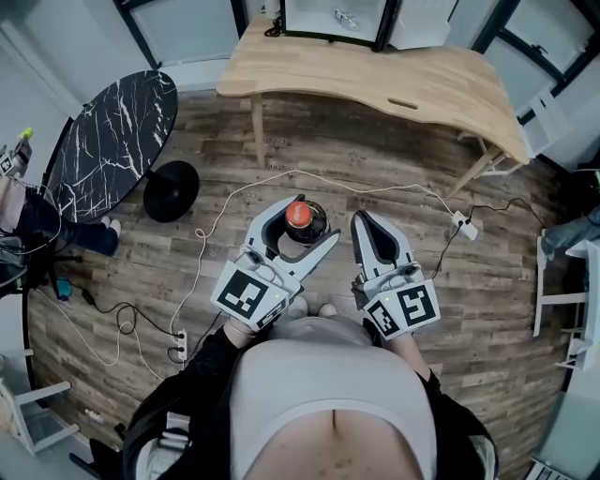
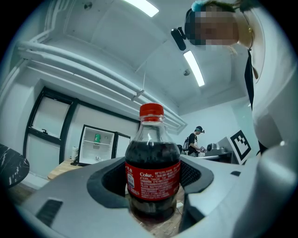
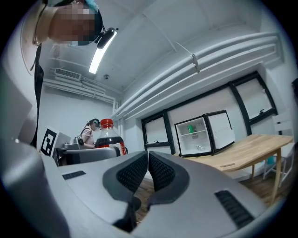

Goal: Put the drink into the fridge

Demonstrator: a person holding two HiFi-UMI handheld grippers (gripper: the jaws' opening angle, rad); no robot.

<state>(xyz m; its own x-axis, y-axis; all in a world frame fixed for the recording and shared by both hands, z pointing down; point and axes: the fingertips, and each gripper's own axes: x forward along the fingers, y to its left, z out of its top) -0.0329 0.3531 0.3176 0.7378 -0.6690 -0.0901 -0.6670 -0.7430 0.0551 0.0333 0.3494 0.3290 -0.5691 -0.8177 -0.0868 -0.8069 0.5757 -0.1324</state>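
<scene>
- 1 round black marble table stands at the far left, well apart from both grippers.
- The left gripper is held out over the wood-plank floor. Its 2 jaws are spread about as wide as the bottle's body and clamp it in their ribbed hollows.
- What it carries is a Coke bottle, upright, red cap on top, dark cola nearly to the neck, gripped at the red label band.
- Judging by the fill, the bottle will feel fairly heavy for its size. The plastic wall is smooth and gives a little, so a hold at the labelled middle looks safest. A tilt could let it slide through the pads.
- Ahead, on the pale wooden desk, the mini fridge stands with its door open and a green can on its shelf. The bottle is not near it yet.
- The right gripper holds nothing, and its 2 pads are pressed together.
</scene>
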